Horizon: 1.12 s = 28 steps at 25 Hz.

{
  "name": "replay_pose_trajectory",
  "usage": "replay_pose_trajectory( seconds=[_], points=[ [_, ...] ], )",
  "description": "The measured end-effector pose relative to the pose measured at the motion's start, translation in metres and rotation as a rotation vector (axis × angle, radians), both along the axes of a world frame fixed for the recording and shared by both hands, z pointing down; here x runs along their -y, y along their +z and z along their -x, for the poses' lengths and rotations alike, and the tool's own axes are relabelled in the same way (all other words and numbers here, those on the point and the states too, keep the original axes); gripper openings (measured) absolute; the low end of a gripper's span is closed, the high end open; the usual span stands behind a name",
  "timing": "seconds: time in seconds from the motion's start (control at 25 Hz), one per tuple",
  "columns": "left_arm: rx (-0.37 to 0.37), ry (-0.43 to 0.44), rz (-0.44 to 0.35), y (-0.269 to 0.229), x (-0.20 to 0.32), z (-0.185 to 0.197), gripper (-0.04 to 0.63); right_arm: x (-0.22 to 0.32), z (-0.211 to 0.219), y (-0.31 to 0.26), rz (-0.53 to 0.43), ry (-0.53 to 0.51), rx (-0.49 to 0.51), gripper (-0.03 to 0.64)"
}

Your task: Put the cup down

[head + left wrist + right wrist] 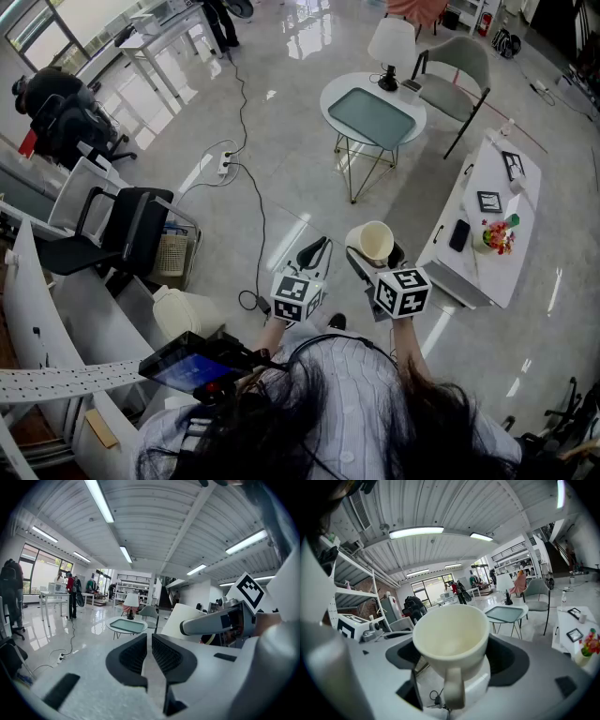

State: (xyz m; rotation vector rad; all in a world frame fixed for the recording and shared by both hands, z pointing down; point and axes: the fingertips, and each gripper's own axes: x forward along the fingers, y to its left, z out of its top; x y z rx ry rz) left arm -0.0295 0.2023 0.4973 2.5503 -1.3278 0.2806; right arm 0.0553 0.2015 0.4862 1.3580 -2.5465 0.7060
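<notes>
A: It's a wide room with a glossy floor (281, 169). There's a round table (330, 98) far off and a long white table (520, 202) on the right. How far along is the task?

B: By my reading, hardly begun. The cup (450, 639) is up in the air, in front of the person and over bare floor, and it rests on nothing.

A: What is holding it?

B: The right gripper (373, 255). Its jaws stand wide and clamp the cup's body from both sides. The mouth tips toward the camera and the handle hangs down on the near side (the cup looks empty inside).

A: And the left gripper (149, 653)?

B: It carries nothing. Its two dark jaws are drawn almost together, with only a thin slit between them. It hangs just left of the other gripper.

A: So what is left to do?

B: Practically everything. The cup has to reach a surface, be lowered until its base sits flat, and then be let go. The white table on the right looks nearest, though I cannot say which spot is meant.
</notes>
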Motion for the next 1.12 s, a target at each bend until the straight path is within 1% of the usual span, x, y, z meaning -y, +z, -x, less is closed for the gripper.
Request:
replay_pose_trajectory(
  seconds=[0.16,0.44,0.6,0.8,1.12],
  points=[
    [0.005,0.000,-0.009,-0.002,0.003,-0.002,0.020,0.003,0.000,0.001,-0.004,-0.005,-0.005,0.399],
    [0.020,-0.007,-0.015,-0.002,0.005,-0.001,0.020,0.004,-0.007,0.001,0.000,0.020,0.047,0.399],
    [0.024,-0.005,-0.014,-0.002,0.006,-0.002,0.020,0.001,-0.011,0.002,0.008,0.026,0.041,0.397],
    [0.030,0.024,-0.011,-0.002,0.008,-0.013,0.020,0.001,-0.018,0.005,0.016,0.034,0.025,0.397],
    [0.017,0.033,-0.012,-0.006,0.029,-0.024,0.020,0.018,-0.031,0.006,0.020,0.059,0.028,0.398]
  ],
)
